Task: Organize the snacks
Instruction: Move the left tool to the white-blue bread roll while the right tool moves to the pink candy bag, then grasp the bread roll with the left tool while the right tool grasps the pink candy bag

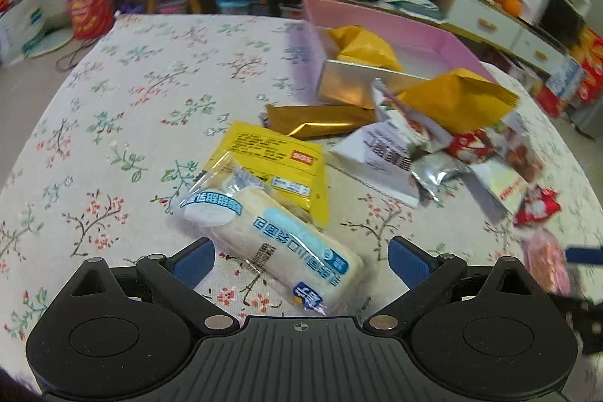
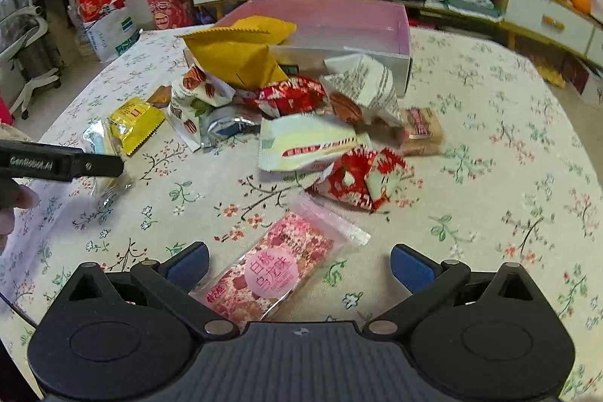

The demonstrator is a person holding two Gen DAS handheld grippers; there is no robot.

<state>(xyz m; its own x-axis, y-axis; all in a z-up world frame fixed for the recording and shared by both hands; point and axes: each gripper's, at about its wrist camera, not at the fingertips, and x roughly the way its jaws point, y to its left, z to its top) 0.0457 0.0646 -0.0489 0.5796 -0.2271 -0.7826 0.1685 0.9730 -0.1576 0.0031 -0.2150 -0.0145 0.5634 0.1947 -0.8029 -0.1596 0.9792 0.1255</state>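
— Tablecloth (image 1: 113,123): soft woven fabric, pale, printed with small floral sprigs. What sits farthest left?

— Left gripper (image 1: 301,260), jaws spread wide, blue ribbed pads on black linkage. Between the pads lies a long white bread roll pack (image 1: 286,243), clear crinkly film with a pale blue label, slanted, not pinched. Whether a pad touches it, cannot tell.

— Next over?

— Flat yellow sachet (image 1: 275,161) with a serrated edge, tucked partly under the roll's far end. Beyond it a creased gold foil wrapper (image 1: 320,123), shiny. Then the heap of snack packets (image 2: 320,123): puffy mustard pillow bag (image 2: 241,59), white, silver and red foils, all crumpled and overlapping.

— And the container?

— Pink box (image 2: 339,21), rectangular, rigid, open-topped, behind and touching the heap; another mustard bag sits inside it in the left view.

— Right side?

— Right gripper (image 2: 299,268), also wide open, straddling a pink blossom-print packet (image 2: 271,274), glossy film with a round label, lying flat, ungripped.
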